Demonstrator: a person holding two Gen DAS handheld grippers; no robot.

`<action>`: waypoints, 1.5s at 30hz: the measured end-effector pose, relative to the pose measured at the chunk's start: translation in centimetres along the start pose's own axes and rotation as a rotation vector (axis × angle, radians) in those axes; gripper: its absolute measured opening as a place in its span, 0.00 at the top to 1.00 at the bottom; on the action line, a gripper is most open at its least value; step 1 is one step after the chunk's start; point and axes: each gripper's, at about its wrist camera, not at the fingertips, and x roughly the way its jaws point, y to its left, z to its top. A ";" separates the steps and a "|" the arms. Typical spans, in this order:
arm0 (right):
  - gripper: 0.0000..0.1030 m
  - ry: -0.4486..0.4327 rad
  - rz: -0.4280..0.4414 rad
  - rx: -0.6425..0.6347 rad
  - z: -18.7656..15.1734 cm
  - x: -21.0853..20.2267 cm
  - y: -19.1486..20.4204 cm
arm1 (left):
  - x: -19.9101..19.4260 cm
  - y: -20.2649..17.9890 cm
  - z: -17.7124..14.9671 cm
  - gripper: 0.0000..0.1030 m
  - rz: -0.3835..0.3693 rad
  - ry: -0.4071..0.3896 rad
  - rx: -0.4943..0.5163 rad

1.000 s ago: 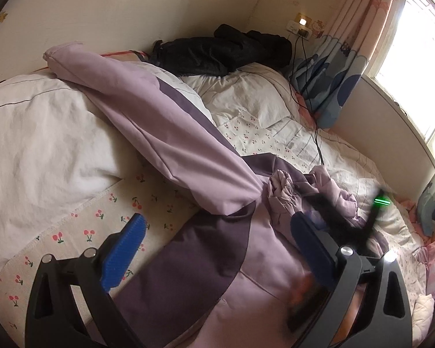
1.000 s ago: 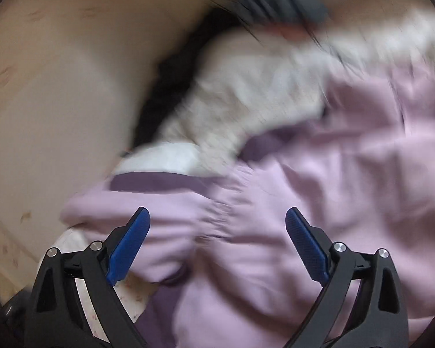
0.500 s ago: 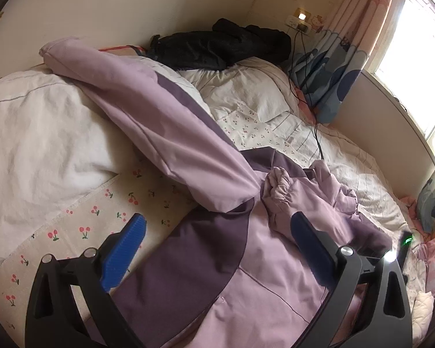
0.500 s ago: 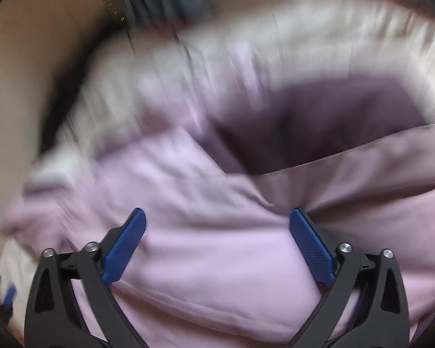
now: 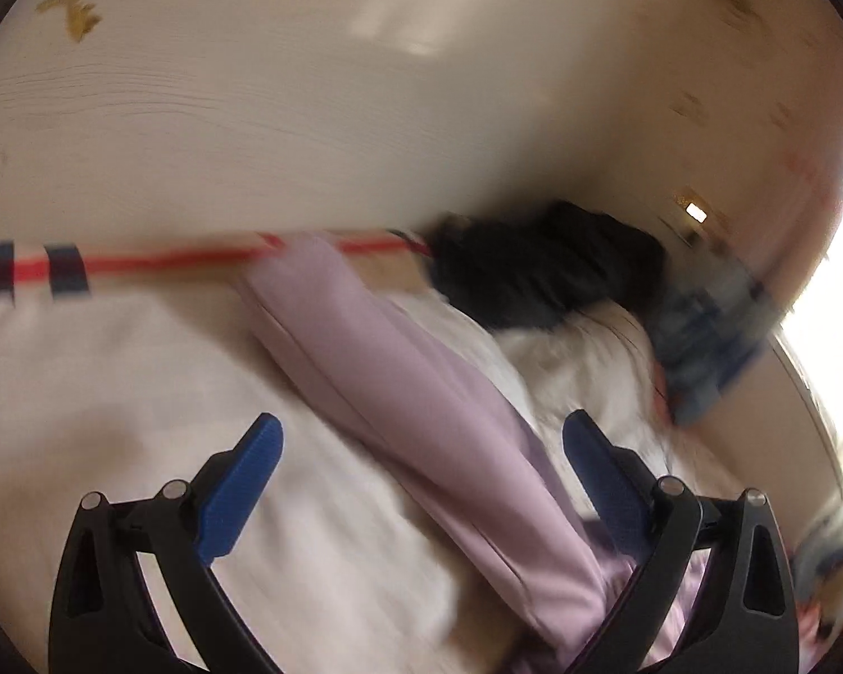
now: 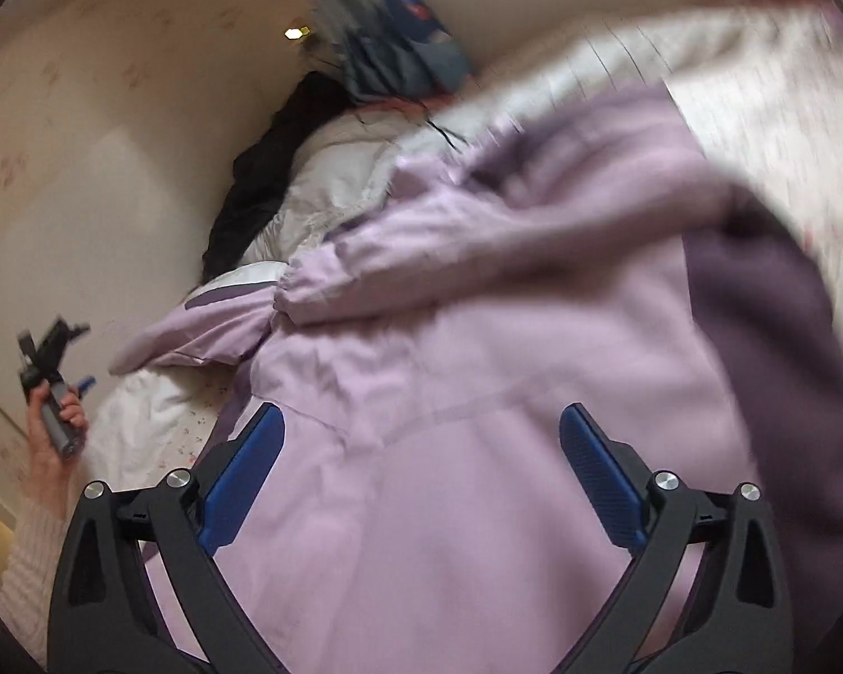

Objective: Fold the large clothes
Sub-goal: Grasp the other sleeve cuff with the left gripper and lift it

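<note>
A large lilac jacket with dark purple panels lies on the bed. In the left wrist view one long sleeve (image 5: 410,393) runs across the white duvet (image 5: 112,393) towards the wall. My left gripper (image 5: 421,427) hovers above that sleeve, open, its blue pads touching nothing. In the right wrist view the jacket's body (image 6: 449,449) fills the lower half, with a gathered cuff (image 6: 320,292) lying across it. My right gripper (image 6: 421,415) hangs over the body; its jaws are opening and grip nothing. Both views are blurred.
A black garment (image 5: 545,275) is heaped against the wall at the head of the bed. A blue patterned curtain (image 5: 714,326) hangs beside a bright window at the right. A hand (image 6: 50,443) in a pale knit sleeve holds the other gripper near the wall.
The left view has swung up and left towards the wall, so the jacket's body has dropped out of sight. The right view has pulled back over the jacket's body. Both grippers stay wide.
</note>
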 end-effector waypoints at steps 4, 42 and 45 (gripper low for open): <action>0.08 0.028 0.008 -0.014 -0.3 1.0 0.2 | 2.9 3.1 3.5 0.07 -0.033 0.052 -0.044; 0.07 0.006 -0.045 -0.055 0.0 -0.7 1.6 | -2.0 -18.0 5.7 0.80 -0.577 0.019 0.066; 0.07 -0.032 -0.037 -0.065 0.6 -2.0 1.9 | -4.3 -24.0 3.4 0.80 -0.681 0.047 0.140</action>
